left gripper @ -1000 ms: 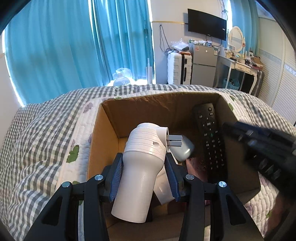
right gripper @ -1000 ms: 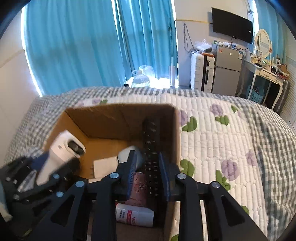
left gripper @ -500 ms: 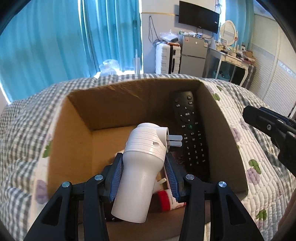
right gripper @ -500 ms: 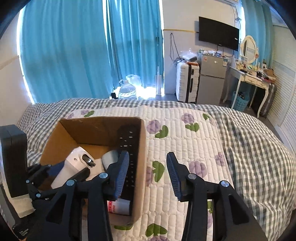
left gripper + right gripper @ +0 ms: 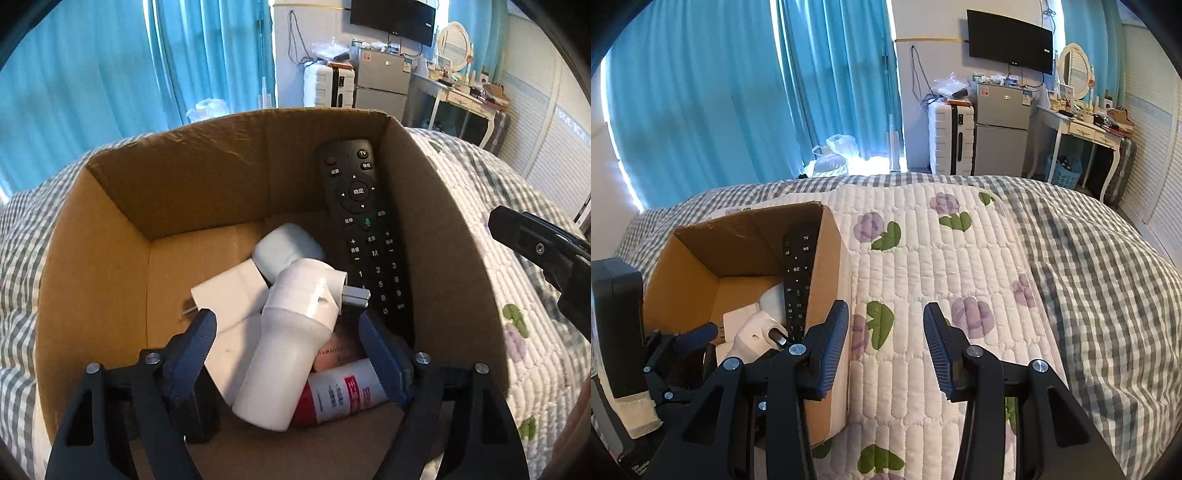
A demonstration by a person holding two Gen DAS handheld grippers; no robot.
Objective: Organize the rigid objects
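Fingers spreading on my left gripper (image 5: 286,350), white plug adapter (image 5: 291,339) loose between them, in the cardboard box (image 5: 96,258).
Left view: it leans on clutter; remote (image 5: 364,225) at 1 o'clock could get knocked.
Right view: right gripper (image 5: 886,350) parted, empty over quilt (image 5: 960,258); box at 9 o'clock, could clip it.

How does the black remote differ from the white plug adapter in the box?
The remote is black, flat and long; the white plug adapter is round and chunky. The remote leans against the right wall of the cardboard box; the adapter lies on the other items, between the opening left claw. Both are inside the box.
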